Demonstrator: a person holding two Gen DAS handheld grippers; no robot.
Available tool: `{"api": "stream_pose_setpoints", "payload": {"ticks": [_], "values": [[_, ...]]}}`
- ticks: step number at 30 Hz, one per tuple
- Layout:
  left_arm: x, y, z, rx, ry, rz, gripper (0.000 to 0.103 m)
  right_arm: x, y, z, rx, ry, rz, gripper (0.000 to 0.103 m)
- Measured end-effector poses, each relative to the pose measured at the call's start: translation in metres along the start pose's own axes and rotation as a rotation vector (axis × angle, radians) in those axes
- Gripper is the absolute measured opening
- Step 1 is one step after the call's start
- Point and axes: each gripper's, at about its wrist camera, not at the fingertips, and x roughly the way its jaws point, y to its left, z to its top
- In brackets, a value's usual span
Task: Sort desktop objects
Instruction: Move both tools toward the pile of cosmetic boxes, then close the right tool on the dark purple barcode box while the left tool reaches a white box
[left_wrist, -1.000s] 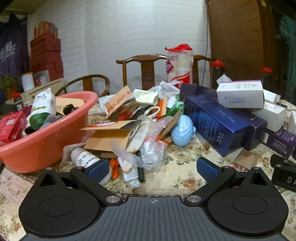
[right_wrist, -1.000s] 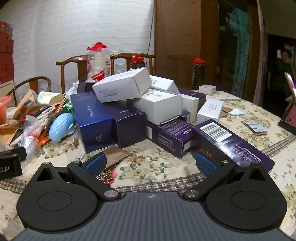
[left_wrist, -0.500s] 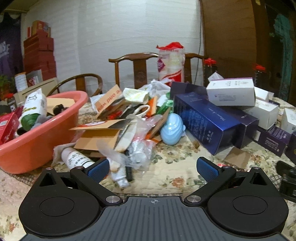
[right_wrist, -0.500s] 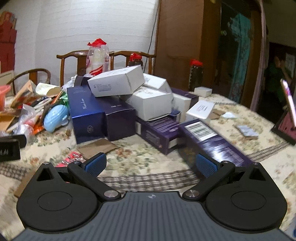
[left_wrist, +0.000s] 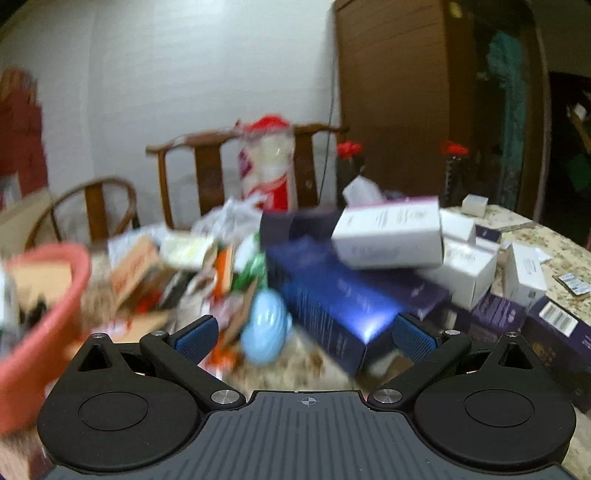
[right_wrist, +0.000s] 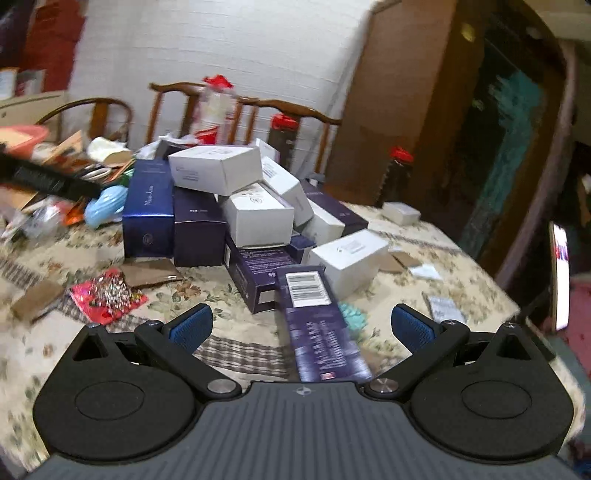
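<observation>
A pile of white and dark blue boxes (right_wrist: 236, 206) covers the middle of the flowered tablecloth (right_wrist: 424, 269). My right gripper (right_wrist: 302, 326) is open and empty, raised above a long purple box with a barcode (right_wrist: 314, 314). My left gripper (left_wrist: 304, 334) is open and empty in a blurred view, facing a light blue egg-shaped object (left_wrist: 264, 332) and a long dark blue box (left_wrist: 325, 306). The pink basin (left_wrist: 40, 314) holding items is at the left. The left gripper also shows as a dark bar in the right wrist view (right_wrist: 48, 181).
Loose cardboard, wrappers and plastic (left_wrist: 177, 273) lie between basin and boxes. A red packet of shiny pins (right_wrist: 107, 295) and brown card pieces (right_wrist: 37, 304) lie front left. Wooden chairs (right_wrist: 240, 110) and a wardrobe (right_wrist: 406, 103) stand behind the table. A lit screen (right_wrist: 559, 277) stands at the right edge.
Both grippers have risen and swung right. The left view now centres on the blue object and boxes, the basin sliding left. The right view looks down on the barcode box.
</observation>
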Motion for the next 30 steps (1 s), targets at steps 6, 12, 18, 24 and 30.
{"api": "stream_pose_setpoints", "payload": {"ticks": [6, 12, 18, 24, 30], "values": [[0.015, -0.030, 0.011, 0.074, -0.020, -0.020, 0.103, 0.001, -0.024, -0.006, -0.109, 0.020, 0.021, 0.102], [0.037, -0.059, 0.020, 0.156, -0.031, -0.042, 0.103, 0.032, -0.042, -0.015, -0.011, 0.158, 0.143, 0.102], [0.063, -0.069, 0.046, 0.203, -0.074, -0.068, 0.103, 0.060, -0.026, -0.021, 0.013, 0.205, 0.145, 0.102], [0.109, -0.074, 0.064, 0.173, 0.019, 0.021, 0.103, 0.077, -0.026, -0.022, 0.070, 0.232, 0.146, 0.102], [0.125, -0.075, 0.067, 0.167, 0.049, 0.002, 0.103, 0.086, -0.022, -0.024, 0.075, 0.234, 0.161, 0.102]]}}
